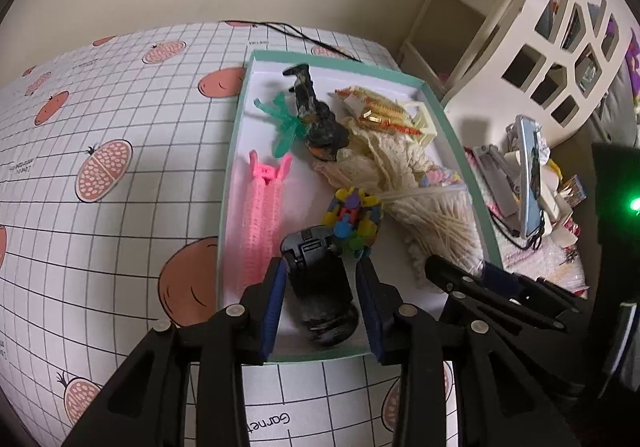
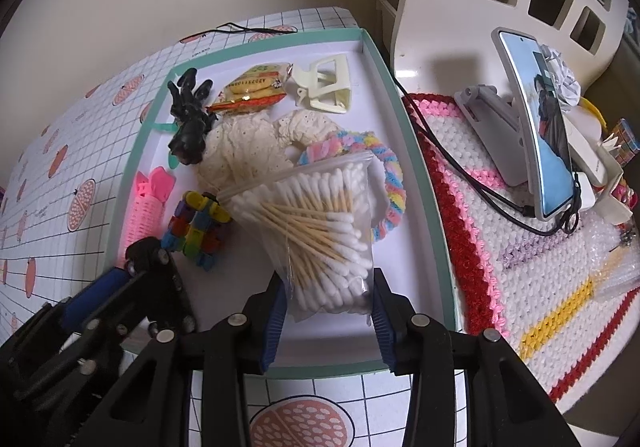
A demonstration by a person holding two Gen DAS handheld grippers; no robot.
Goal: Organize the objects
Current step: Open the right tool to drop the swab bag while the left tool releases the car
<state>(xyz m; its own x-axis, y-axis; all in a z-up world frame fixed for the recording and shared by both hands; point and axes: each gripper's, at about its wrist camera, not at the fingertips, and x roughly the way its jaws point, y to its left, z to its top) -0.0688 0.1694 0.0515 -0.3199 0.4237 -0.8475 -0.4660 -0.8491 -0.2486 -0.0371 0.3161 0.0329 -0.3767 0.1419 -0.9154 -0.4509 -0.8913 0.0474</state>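
Tray [image 1: 460,135]: shallow, white inside with a teal rim, lying on the gridded fruit-print surface [image 1: 100,119]; both claws reach into its near end.
Left claw [image 1: 322,283]: jaws parted, blue pads on either side of a black clip [image 1: 320,287]; the pads look close to its sides, but I cannot tell whether they press it.
Black clip: on the tray floor between the left claw's fingers, its round end toward the tray's near rim.
Right claw [image 2: 326,299]: jaws wide apart, straddling the lower end of a swab bag [image 2: 320,223]; contact cannot be told.
Swab bag: clear plastic, full of wooden-stemmed cotton swabs, lying on the tray and running away from the right claw.
Blocks [image 1: 354,221]: multicoloured cluster just beyond the left claw's tips, touching the black clip's far end.
Pink roller [image 1: 260,215]: beyond and left of the left claw, along the tray's left wall.
Green dragonfly [image 1: 284,127]: farther ahead, beside a dark figure [image 1: 316,119].
Lace [image 2: 248,147]: cream heap ahead of the right claw, past the bag.
Scrunchie [image 2: 390,191]: pastel ring right of the bag.
Snack packet [image 2: 252,87]: far end of the tray, beside a cream claw clip [image 2: 324,87].
Phone [image 2: 536,119]: propped on a stand, right of the right claw, on a crocheted mat [image 2: 520,267] off the tray.
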